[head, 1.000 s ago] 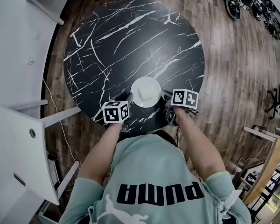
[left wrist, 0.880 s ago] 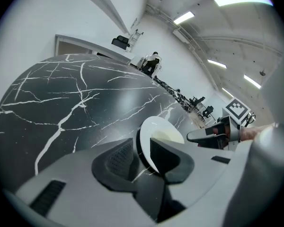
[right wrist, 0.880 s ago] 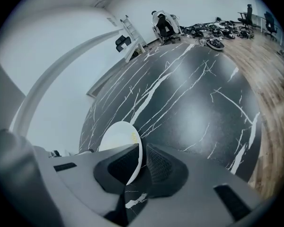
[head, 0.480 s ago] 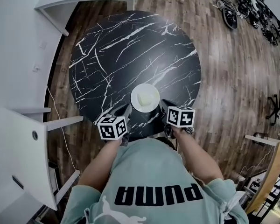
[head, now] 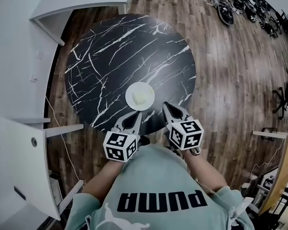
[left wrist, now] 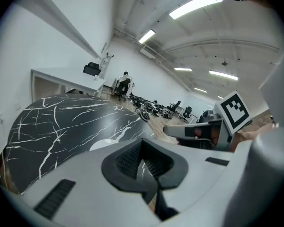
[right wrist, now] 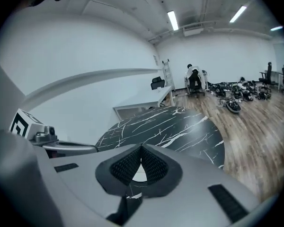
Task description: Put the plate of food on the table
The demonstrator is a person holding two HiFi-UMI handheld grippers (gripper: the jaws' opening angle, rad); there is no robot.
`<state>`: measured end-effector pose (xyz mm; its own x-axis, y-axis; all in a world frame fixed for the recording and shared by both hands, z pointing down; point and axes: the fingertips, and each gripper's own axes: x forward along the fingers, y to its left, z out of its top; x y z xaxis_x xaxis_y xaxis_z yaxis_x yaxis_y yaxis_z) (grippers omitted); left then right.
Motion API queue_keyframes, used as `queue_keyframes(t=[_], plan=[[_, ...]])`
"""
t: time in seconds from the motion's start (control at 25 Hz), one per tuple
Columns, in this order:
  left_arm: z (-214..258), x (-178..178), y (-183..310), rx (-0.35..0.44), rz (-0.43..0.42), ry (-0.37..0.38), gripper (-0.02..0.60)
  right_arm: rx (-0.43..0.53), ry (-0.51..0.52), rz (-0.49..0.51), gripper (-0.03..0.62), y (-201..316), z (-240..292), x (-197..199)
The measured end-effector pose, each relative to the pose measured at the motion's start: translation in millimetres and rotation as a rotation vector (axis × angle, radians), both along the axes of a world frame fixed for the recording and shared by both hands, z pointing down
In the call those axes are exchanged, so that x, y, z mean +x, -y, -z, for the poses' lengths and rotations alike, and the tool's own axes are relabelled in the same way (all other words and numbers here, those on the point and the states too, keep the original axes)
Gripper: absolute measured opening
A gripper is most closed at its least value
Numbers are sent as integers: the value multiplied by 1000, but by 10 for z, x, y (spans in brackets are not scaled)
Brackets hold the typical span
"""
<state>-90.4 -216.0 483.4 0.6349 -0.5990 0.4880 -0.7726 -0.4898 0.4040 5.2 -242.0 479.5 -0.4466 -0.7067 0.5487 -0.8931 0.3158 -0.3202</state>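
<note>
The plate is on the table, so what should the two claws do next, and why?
Probably draw both back and rest: the plate sits on the table, and the left claw and right claw are shut, empty and clear of it.

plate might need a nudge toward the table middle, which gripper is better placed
Right, narrowly: the plate sits dead ahead of the right gripper, but off to one side of the left gripper. Both are shut and empty.
</note>
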Motion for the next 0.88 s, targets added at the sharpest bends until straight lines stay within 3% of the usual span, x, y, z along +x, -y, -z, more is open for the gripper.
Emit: queue_keyframes(t=[0.24, 0.52, 0.88], plan=[[252, 203, -420, 49, -4, -10, 7, 96, -38, 23, 9, -472, 298, 141], [455, 644, -1099, 110, -48, -4, 8, 144, -34, -1, 9, -1217, 469, 485], [717, 974, -2158, 187, -8, 39, 6, 231, -50, 16, 9, -2306, 712, 816]])
